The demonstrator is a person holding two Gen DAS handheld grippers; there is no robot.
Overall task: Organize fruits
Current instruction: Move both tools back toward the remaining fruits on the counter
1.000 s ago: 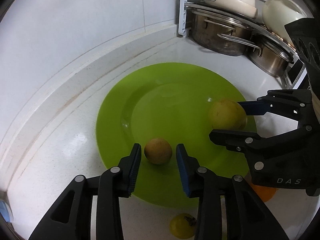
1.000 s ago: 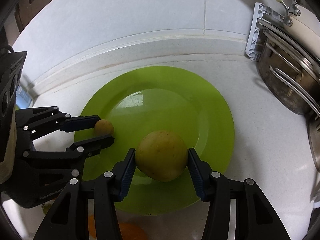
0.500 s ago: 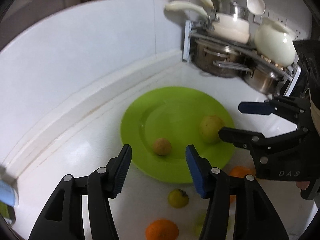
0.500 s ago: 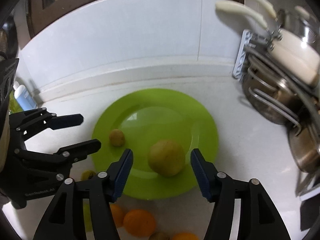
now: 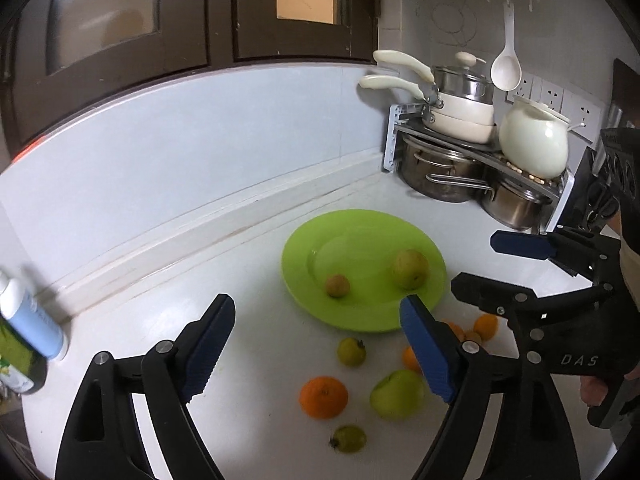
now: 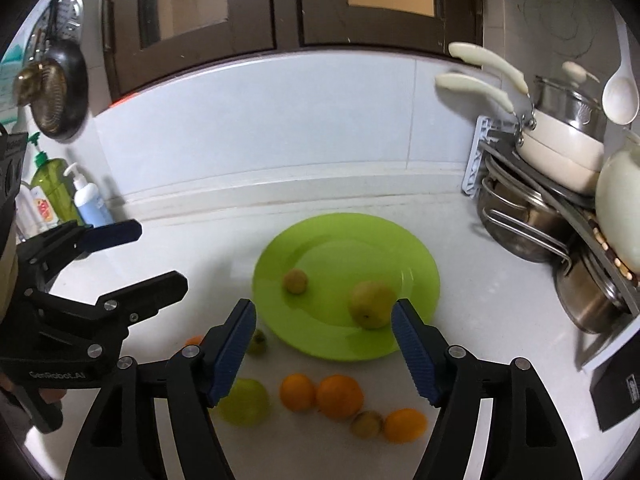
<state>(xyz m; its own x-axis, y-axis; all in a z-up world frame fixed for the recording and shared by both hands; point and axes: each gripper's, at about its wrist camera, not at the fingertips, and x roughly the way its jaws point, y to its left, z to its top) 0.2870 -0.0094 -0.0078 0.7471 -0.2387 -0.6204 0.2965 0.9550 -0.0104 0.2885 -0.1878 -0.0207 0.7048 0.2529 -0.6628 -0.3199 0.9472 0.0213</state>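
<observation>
Blue-padded fingers (image 5: 212,344) of the left gripper (image 5: 320,344) fill the near edge of its own view; its jaws are opening and nothing lies between them. Likewise the right gripper (image 6: 324,350) is opening its jaws, empty, above the white counter (image 6: 480,320).

Just beyond the fingers, loose fruit lies on the counter: a green apple (image 5: 397,394), an orange (image 5: 323,397), two small yellow-green fruits (image 5: 351,352) and, in the right wrist view, three more oranges (image 6: 339,396) close together.

Farther on sits the green plate (image 5: 360,232), carrying a small brownish fruit (image 5: 337,285) and a larger yellow-green fruit (image 5: 410,269), well apart from each other.

Behind, at the right, a rack (image 5: 394,136) holds steel pots (image 5: 440,172), cream pans (image 5: 460,118) and a white jar (image 5: 534,146). Soap bottles (image 6: 86,200) stand at the far left, dark cabinets (image 6: 280,8) above.
</observation>
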